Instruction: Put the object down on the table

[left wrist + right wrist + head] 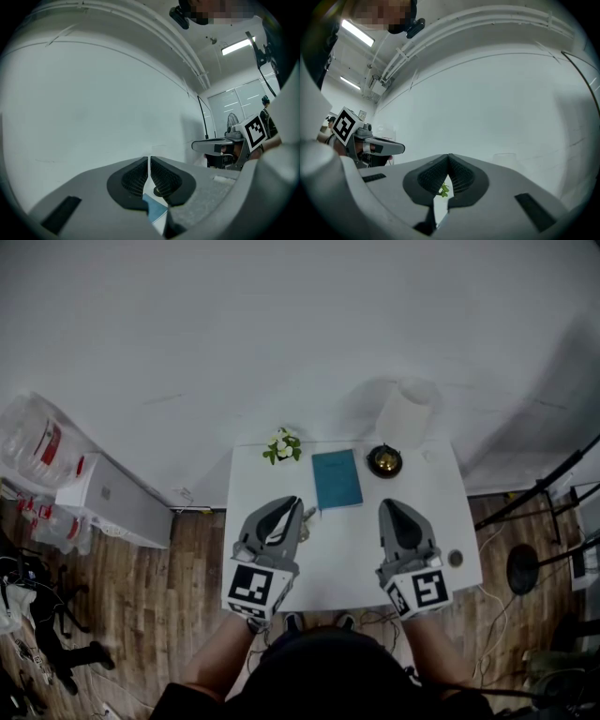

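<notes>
My left gripper (298, 510) hovers over the left half of the white table (349, 554). Its jaws are shut, and a thin white sliver (149, 160) shows in the slit between them; I cannot make out what it is. In the left gripper view (149, 165) a teal book (154, 209) and a dark round thing (159, 191) show below the jaws. My right gripper (395, 508) hangs over the right half of the table, shut with nothing in it (448, 160). A small green plant (443, 190) shows through the gap under its tips.
Along the back of the table stand the plant (283, 446), the teal book (337, 479), a round dark and gold object (384, 461) and a white cylinder (405, 415). A small dark disc (456, 559) lies near the right edge. Plastic bottles (33, 442) and a white box (112, 498) sit on the floor at left, a black stand (539, 488) at right.
</notes>
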The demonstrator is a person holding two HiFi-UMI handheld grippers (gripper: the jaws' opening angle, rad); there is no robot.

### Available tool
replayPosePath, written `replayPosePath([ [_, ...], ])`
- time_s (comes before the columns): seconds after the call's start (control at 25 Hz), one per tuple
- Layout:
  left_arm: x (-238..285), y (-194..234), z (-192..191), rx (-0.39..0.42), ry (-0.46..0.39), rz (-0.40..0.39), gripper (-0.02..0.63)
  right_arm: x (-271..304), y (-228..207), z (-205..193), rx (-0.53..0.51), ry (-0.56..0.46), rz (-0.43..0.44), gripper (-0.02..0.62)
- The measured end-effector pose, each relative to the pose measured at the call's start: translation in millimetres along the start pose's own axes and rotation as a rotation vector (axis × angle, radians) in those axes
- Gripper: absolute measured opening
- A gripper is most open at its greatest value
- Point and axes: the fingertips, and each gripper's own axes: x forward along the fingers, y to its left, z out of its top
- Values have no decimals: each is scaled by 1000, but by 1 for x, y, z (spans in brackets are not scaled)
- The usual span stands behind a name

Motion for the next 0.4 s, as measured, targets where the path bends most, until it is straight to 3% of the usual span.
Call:
replayPosePath([
  [0.4, -11, 11, -2, -1, 1, -9, 18, 1, 15, 2, -3, 2, -14, 5],
])
